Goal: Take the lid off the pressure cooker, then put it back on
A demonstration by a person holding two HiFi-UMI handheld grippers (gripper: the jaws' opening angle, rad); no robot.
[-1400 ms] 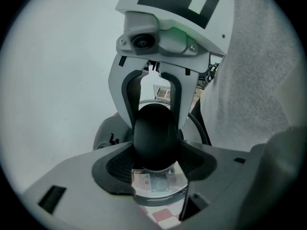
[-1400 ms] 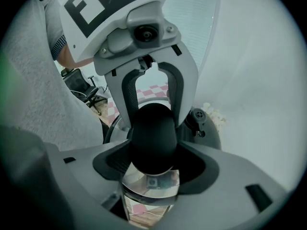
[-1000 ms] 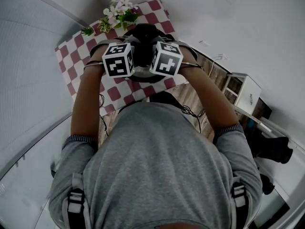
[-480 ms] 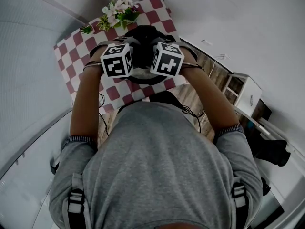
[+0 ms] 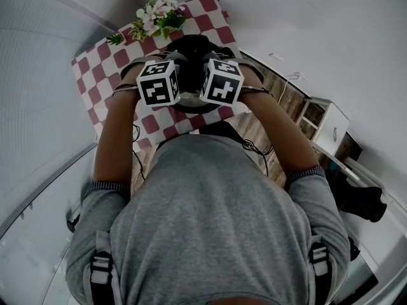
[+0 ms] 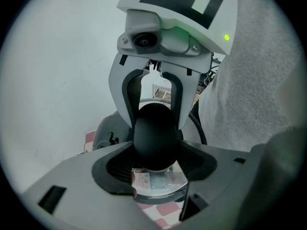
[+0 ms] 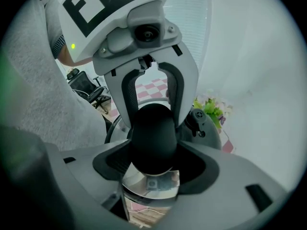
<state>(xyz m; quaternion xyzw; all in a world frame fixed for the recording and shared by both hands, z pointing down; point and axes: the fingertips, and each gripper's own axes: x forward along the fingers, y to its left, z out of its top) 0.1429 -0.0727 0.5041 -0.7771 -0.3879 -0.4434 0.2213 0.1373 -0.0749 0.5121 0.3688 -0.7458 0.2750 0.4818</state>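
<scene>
Left claw (image 6: 156,161) tight around a rounded black handle (image 6: 154,137), right claw (image 6: 155,110) opposite, shiny steel rim (image 6: 160,191) beneath.

White walls (image 5: 318,30) stand all around, and the floor (image 5: 251,127) is brown wood. A table (image 5: 89,75) wears a red and white checked cloth. A white shelf (image 5: 327,122) stands nearby.

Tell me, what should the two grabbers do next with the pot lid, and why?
Probably lift gently straight up. The left gripper and the right gripper both have their fingers closed round the lid's black knob, from opposite sides, so the shiny lid should rise level with them.
</scene>
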